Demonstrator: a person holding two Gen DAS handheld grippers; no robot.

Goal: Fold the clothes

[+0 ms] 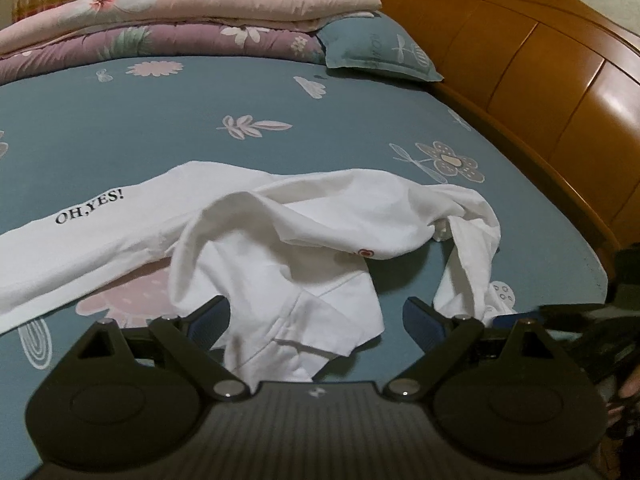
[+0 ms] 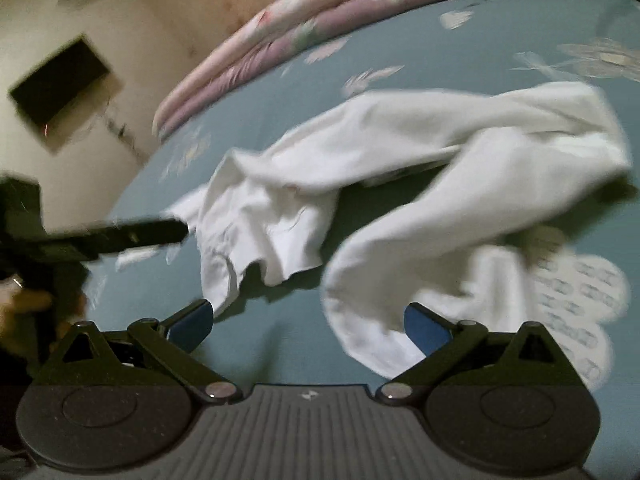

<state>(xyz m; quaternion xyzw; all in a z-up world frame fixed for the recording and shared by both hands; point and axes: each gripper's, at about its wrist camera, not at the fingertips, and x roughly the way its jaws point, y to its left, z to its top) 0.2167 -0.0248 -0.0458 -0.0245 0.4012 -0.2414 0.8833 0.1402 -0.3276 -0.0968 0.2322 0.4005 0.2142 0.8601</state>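
Lying crumpled on the bed, a white cotton shirt (image 1: 256, 236) sprawled in soft folds and ridges, one long flat part stretching off to the left with "OH,YES!" printed on it in black. A small red mark showed near a raised fold, and a stitched hem hung down toward the camera. In the right wrist view the same shirt (image 2: 420, 148) was smeared by motion blur, a rounded sleeve drooping toward the lens.

The left gripper (image 1: 316, 320) stood wide open, its blue-padded fingers (image 1: 208, 316) spread either side of the hanging hem; whether the cloth touched the pads could not be told. The right gripper (image 2: 308, 320) was likewise spread wide and gripped nothing, the sleeve end lying just before its right-hand pad.

Under the shirt lay a smooth teal bedsheet (image 1: 192, 120) patterned with pale flowers and leaves. At the far edge sat folded quilts (image 1: 168, 20), pink over mauve, beside a teal pillow (image 1: 376, 52). A glossy curved wooden headboard (image 1: 540, 80) ran along the right.
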